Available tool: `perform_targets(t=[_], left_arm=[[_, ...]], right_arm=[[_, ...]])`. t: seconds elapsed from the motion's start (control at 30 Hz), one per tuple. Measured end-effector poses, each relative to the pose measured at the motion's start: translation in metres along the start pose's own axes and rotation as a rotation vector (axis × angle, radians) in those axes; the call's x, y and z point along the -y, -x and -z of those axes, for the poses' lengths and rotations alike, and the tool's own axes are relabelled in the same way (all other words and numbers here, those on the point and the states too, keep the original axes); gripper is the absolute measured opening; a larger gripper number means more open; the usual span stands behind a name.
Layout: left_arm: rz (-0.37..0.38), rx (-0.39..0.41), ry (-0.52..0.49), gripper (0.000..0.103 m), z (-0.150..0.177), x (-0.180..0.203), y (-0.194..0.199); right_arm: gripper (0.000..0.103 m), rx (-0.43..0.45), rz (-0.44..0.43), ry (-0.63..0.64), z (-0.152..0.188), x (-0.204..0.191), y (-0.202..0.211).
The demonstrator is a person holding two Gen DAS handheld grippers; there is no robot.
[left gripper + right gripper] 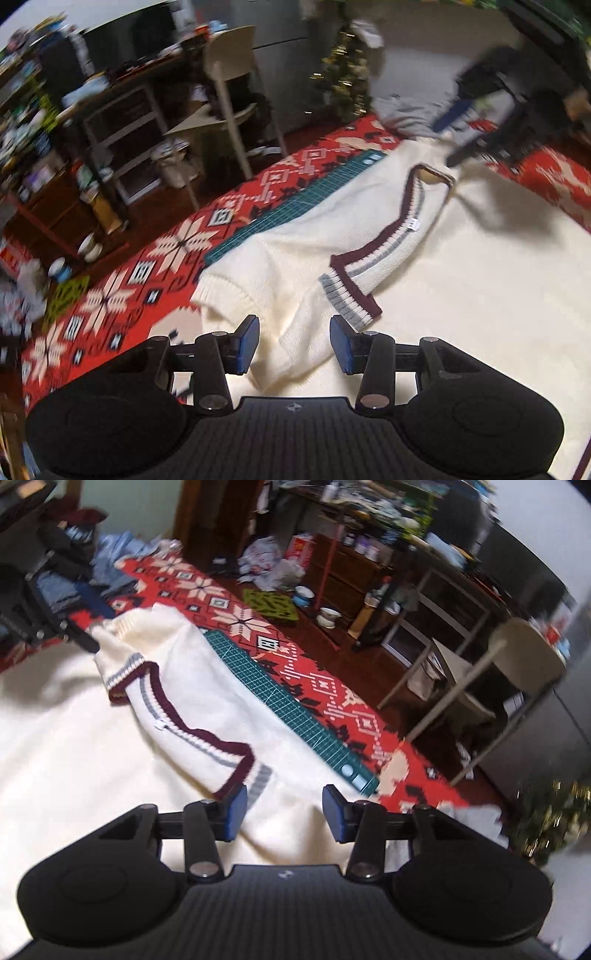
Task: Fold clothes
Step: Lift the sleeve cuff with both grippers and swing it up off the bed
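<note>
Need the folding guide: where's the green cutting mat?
In both wrist views, the green cutting mat lies on the red patterned cloth, partly tucked under the cream sweater.

Cream sweater (461, 295) with maroon and grey-blue striped trim, red snowflake-patterned rug (122, 295), teal gridded mat (295, 701)
</note>
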State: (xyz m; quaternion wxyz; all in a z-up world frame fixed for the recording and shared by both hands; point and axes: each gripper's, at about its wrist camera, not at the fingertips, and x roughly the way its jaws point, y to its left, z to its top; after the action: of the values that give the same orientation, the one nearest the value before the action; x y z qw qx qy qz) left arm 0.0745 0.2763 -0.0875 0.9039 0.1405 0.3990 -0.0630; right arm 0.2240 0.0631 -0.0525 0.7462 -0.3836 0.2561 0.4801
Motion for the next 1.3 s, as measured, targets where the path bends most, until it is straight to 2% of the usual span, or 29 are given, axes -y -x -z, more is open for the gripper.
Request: perform_targets(t=[0.17, 0.2, 0.23, 0.27, 0.4, 0.57, 0.8, 1.0, 1.13, 1.3], left_arm=[[0.041, -0.057, -0.1, 0.043, -0.008, 0.003, -0.017], [0.047, -0.073, -0.117, 0.04, -0.009, 0.004, -0.02], [0.051, -0.084, -0.128, 0.026, -0.01, 0.004, -0.023], [0.053, -0.087, -0.126, 0.018, -0.011, 0.003, -0.022], [0.061, -0.098, -0.121, 0.006, -0.015, -0.001, -0.02], [0.062, -0.082, -0.091, 0.004, -0.029, -0.013, -0.01], [-0.051, 0.015, 0.03, 0.003, -0.085, -0.065, -0.003], [-0.09, 0.011, 0.097, 0.003, -0.12, -0.096, -0.041], [-0.105, -0.016, 0.166, 0.003, -0.128, -0.116, -0.075], [-0.091, -0.049, 0.333, 0.003, -0.119, -0.149, -0.106]], right_arm=[[0.044, -0.064, -0.055, 0.044, -0.003, 0.017, -0.02], [0.042, -0.078, -0.067, 0.051, -0.003, 0.019, -0.024], [0.035, -0.089, -0.082, 0.052, -0.003, 0.021, -0.027], [0.023, -0.105, -0.096, 0.051, -0.003, 0.023, -0.031], [0.005, -0.112, -0.109, 0.042, -0.007, 0.027, -0.031], [0.005, -0.094, -0.106, 0.027, -0.013, 0.033, -0.024], [0.004, -0.027, 0.013, -0.077, -0.042, 0.071, -0.021], [0.004, -0.014, 0.096, -0.17, -0.066, 0.106, -0.051], [0.004, -0.012, 0.08, -0.252, -0.075, 0.137, -0.079], [0.004, -0.028, 0.026, -0.328, -0.074, 0.169, -0.125]])
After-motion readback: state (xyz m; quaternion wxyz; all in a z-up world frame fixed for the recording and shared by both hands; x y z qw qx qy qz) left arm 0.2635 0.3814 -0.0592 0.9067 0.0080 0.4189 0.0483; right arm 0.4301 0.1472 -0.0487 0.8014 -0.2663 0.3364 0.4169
